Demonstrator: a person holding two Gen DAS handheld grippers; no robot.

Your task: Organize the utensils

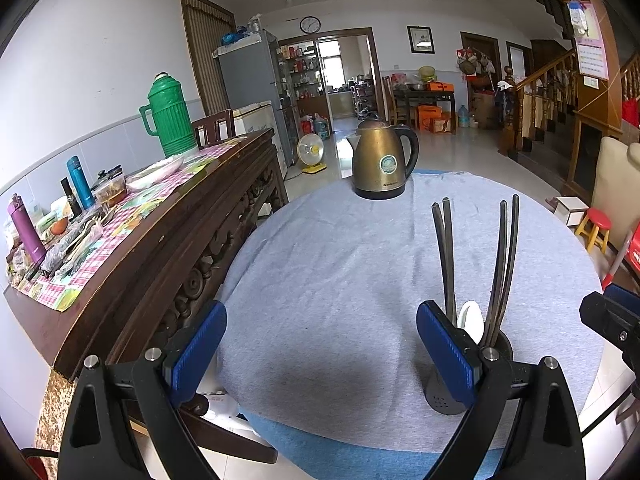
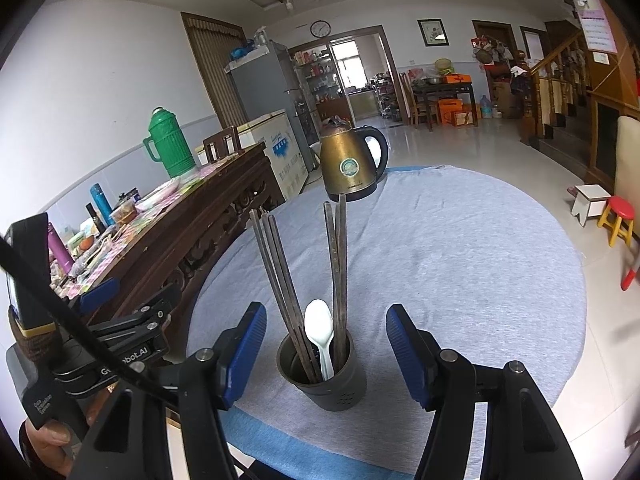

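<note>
A dark grey utensil holder stands near the front edge of the round table covered in a grey cloth. It holds several dark chopsticks and a white plastic spoon, all upright. My right gripper is open and empty, its blue pads either side of the holder without touching it. My left gripper is open and empty over bare cloth, left of the holder, whose chopsticks and spoon rise behind its right pad.
A brass electric kettle stands at the table's far side. A long wooden sideboard with a green thermos, bottles and clutter runs close along the left. Small stools stand on the floor at right.
</note>
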